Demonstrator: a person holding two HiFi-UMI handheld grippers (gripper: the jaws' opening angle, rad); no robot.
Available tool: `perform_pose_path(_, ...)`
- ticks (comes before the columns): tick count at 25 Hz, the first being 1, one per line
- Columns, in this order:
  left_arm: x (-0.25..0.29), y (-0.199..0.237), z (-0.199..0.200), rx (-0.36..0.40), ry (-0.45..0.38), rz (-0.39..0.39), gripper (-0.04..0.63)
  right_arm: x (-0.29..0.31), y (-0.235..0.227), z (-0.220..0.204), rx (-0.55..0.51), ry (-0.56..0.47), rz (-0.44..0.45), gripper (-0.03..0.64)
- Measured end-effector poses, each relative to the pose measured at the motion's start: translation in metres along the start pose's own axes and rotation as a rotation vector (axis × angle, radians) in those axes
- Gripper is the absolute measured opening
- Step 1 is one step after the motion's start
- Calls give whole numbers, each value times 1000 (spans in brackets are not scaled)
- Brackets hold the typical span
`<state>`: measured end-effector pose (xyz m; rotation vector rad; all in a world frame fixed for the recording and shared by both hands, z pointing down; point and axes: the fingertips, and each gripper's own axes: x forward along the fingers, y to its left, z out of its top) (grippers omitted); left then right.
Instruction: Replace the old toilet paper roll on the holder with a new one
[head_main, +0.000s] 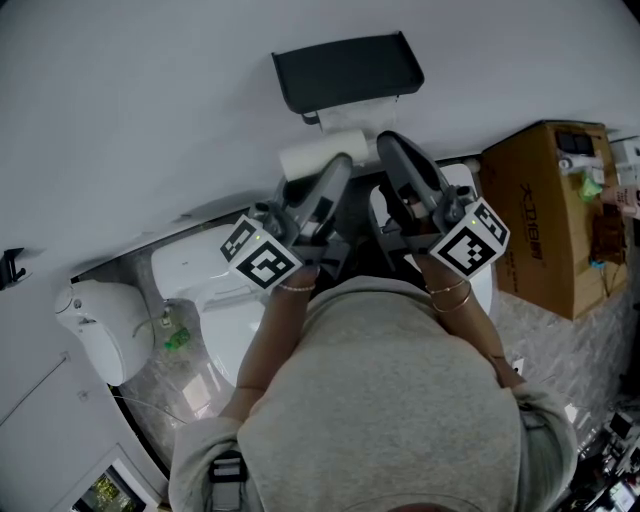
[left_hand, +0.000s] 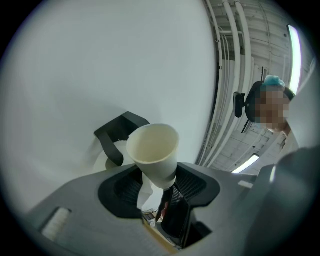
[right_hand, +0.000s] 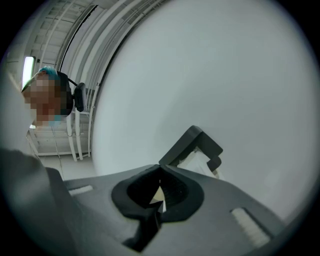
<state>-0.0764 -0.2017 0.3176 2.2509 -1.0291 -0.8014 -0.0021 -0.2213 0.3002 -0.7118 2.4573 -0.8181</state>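
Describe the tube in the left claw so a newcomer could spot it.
On the white wall hangs a black holder. Close by it, the left claw grips a cream tube: hollow and bare, unlike the white paper in the holder.

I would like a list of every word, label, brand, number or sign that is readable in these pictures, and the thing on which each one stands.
No text can be read with certainty.
Cardboard box: large dark printed characters on its side, too blurred to read.
Left marker cube: a black-and-white square pattern only, no words.
Right marker cube: the same kind of pattern, no words.
Both gripper views: no print visible.
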Motion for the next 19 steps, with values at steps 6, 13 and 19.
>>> perform_pose_path(6, 0, 0, 0, 5, -3, 5, 213, -2, 1, -3, 8, 13, 4, 3)
perform_pose_path(13, -1, -1, -1, 0, -8, 9, 213, 1, 2, 0, 14, 12, 8, 3)
perform_pose_path(19, -4, 1, -1, 1, -17, 21, 213, -2, 1, 1, -7, 8, -2, 3)
